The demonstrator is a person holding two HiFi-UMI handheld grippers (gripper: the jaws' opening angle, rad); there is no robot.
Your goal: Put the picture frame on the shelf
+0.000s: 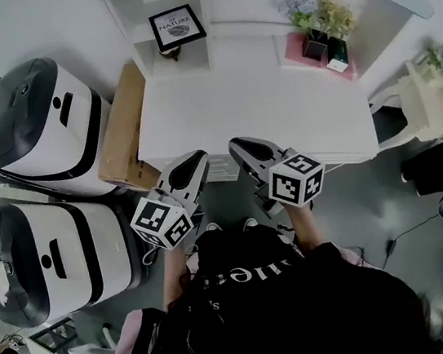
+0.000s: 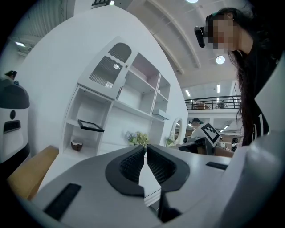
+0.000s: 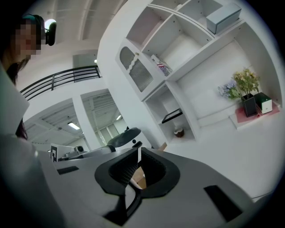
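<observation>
**Fingers Closed and Empty, Frame Sitting on Shelf**

Fingers (image 2: pixel 132 164) of the left gripper (image 1: pixel 193 162) are meeting pad to pad with nothing between them. Those of the right gripper (image 1: pixel 243 147) are likewise pressing together, empty. The picture frame (image 1: pixel 177 28) is resting inside the left cubby of the shelf (image 1: pixel 138 29), apparently lying face up on its board, well apart from both grippers. Judgement: the placing step is looking complete. No further move is appearing necessary beyond checking that the frame is sitting steady. Both grippers are hanging side by side just before the near edge of the white tabletop (image 1: pixel 261 108). They are sitting close to the person's body and pointing forward toward the shelf, forearms tucked in below.
</observation>
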